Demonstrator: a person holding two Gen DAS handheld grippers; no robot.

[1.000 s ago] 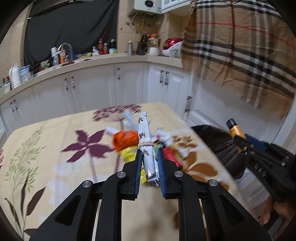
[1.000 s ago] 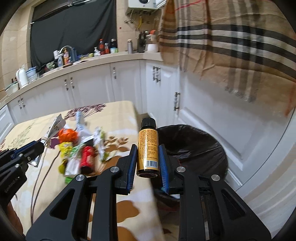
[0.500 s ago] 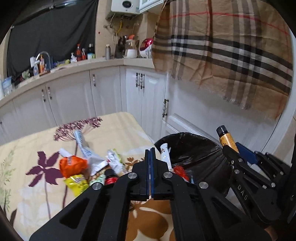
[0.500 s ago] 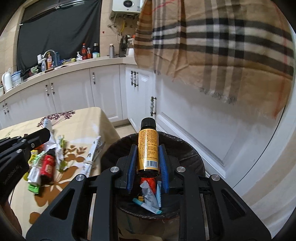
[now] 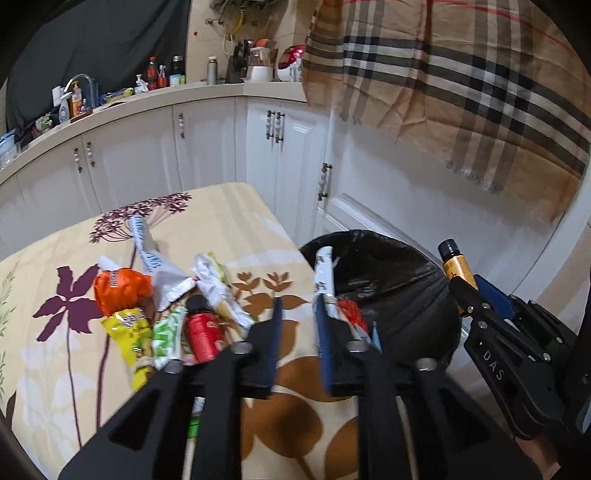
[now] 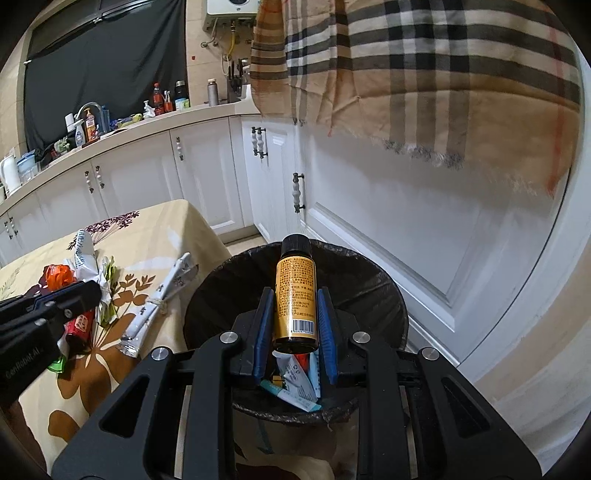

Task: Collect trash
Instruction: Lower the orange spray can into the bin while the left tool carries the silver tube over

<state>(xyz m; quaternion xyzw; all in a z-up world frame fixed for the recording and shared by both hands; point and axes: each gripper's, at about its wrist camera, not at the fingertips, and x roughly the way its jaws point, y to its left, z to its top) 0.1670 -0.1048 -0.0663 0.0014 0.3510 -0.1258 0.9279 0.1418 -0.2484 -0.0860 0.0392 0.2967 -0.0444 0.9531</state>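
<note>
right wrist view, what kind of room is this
Most likely a home kitchen: white cabinets under a counter with a sink faucet and bottles, and a bin beside a floral-clothed table.

A home kitchen: white cabinets (image 6: 207, 173) run under a counter (image 6: 122, 134) with a sink tap (image 6: 86, 110), soap and sauce bottles (image 6: 159, 99), a knife block (image 6: 236, 88) and a kettle (image 6: 9, 177); a water heater (image 6: 231, 9) hangs on the tiled wall.
</note>
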